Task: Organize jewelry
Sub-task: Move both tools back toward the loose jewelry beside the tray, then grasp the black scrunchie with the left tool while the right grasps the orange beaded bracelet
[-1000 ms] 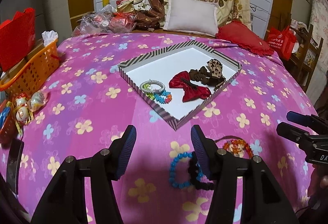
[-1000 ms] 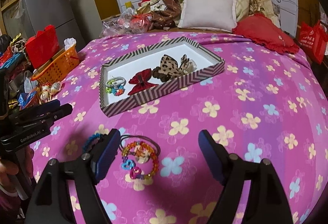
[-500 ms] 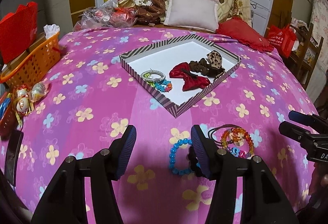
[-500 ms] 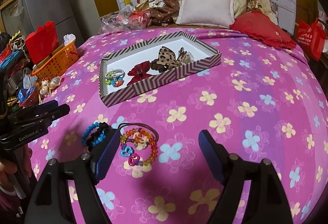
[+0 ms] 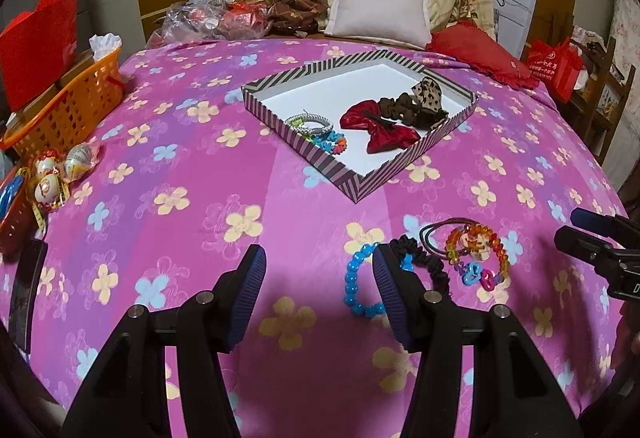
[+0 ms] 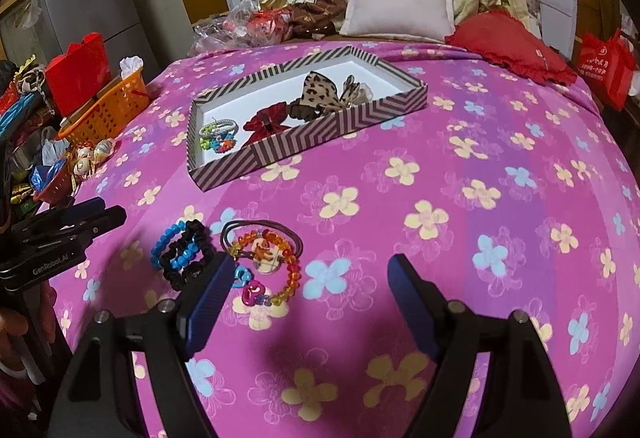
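Observation:
A striped box (image 5: pixel 362 189) (image 6: pixel 312 137) on the pink flowered bedspread holds a red bow (image 5: pixel 380 127), a brown scrunchie with leopard bow (image 5: pixel 420 101) and small hair ties (image 5: pixel 316 125). Near me lie a blue bead bracelet (image 5: pixel 352 286) (image 6: pixel 168 242), a black scrunchie (image 5: pixel 424 262) (image 6: pixel 188 258), a thin brown hair tie (image 5: pixel 436 234) and an orange bead bracelet with charms (image 5: pixel 476 254) (image 6: pixel 272 258). My left gripper (image 5: pixel 320 294) is open, its right finger over the blue bracelet. My right gripper (image 6: pixel 310 302) is open, just right of the orange bracelet.
An orange basket (image 5: pixel 68 105) and a red bag (image 5: pixel 36 45) stand at the left edge, with wrapped eggs (image 5: pixel 60 173) beside them. Pillows (image 5: pixel 380 13) and plastic bags (image 5: pixel 208 17) lie at the head of the bed.
Both grippers have drawn back and up from the bed. The loose bracelets and hair ties now show more fully ahead of the fingers. Nothing was picked up.

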The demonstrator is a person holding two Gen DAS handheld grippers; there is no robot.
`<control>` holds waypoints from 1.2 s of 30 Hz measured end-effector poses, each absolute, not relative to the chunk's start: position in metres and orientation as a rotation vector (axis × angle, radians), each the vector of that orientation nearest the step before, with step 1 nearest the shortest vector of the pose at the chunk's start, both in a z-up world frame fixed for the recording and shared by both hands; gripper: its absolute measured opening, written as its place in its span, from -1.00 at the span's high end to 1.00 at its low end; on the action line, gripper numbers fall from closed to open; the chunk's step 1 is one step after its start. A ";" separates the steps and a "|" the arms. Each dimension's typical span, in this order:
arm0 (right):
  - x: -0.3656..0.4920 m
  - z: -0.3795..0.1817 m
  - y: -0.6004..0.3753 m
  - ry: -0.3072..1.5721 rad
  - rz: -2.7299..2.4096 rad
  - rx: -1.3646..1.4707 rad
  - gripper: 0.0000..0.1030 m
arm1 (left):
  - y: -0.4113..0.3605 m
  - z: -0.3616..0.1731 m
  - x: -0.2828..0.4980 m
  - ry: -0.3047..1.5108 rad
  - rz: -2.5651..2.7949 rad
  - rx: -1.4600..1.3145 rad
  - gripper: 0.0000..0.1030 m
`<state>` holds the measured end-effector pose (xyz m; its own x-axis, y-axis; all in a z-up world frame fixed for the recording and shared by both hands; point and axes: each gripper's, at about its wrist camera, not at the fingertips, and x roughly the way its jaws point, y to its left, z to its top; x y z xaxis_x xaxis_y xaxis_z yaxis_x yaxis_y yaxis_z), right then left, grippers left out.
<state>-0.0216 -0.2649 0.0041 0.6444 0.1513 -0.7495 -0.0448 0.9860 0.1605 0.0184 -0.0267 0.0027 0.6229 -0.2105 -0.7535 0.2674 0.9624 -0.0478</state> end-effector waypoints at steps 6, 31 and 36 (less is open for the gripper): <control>-0.023 0.000 -0.264 0.875 0.115 0.125 -0.59 | -0.022 0.000 0.015 0.868 -0.291 0.059 0.05; -0.014 -0.035 -0.240 0.933 0.185 0.049 -0.32 | -0.015 -0.020 0.006 0.963 -0.468 0.007 0.05; -0.012 -0.039 -0.242 0.942 0.192 0.064 -0.32 | -0.030 -0.018 0.010 0.973 -0.536 -0.034 0.05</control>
